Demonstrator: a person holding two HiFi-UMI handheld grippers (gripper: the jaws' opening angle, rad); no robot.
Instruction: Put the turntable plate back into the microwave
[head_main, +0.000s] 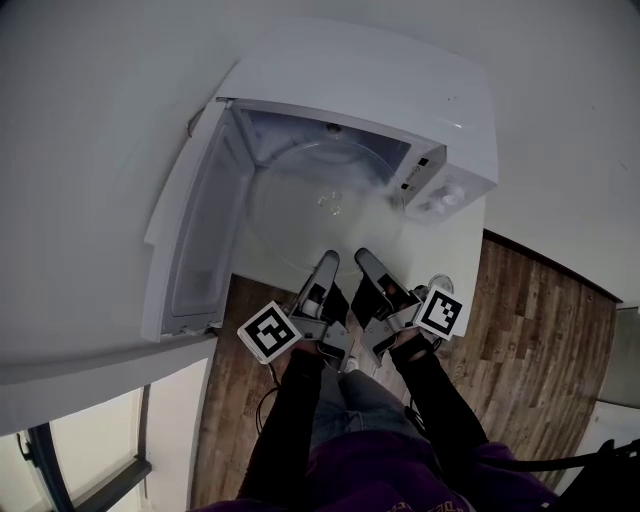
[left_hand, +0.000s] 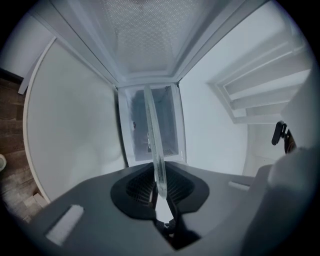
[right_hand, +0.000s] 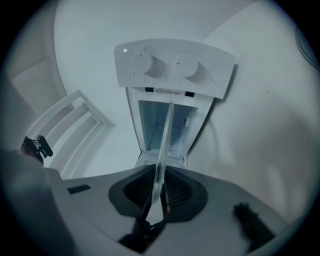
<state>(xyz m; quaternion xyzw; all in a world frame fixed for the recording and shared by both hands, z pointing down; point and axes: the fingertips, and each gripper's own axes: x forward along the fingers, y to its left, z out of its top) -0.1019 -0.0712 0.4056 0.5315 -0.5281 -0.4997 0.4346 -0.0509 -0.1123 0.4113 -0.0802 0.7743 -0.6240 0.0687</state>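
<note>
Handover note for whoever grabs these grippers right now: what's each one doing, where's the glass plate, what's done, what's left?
Left gripper: shut on the turntable plate at its near rim.
Right gripper: shut on the same rim, beside the left.
Microwave: door open, plate held at the cavity mouth, seemingly partly in.
Done: plate brought to the microwave.
Left: slide it in, seat it, release.

Glass turntable plate (head_main: 330, 195) is basically see-through in the head view, and its near rim is covered by the left hand-held gripper (head_main: 327, 262) and right hand-held gripper (head_main: 362, 258). Print around the microwave (right_hand: 172, 87) dials (right_hand: 144, 64) is too small to read. There's a small round thing (head_main: 441, 284) at the surface's (head_main: 455, 245) near edge — half hidden, can't tell what it is.
</note>
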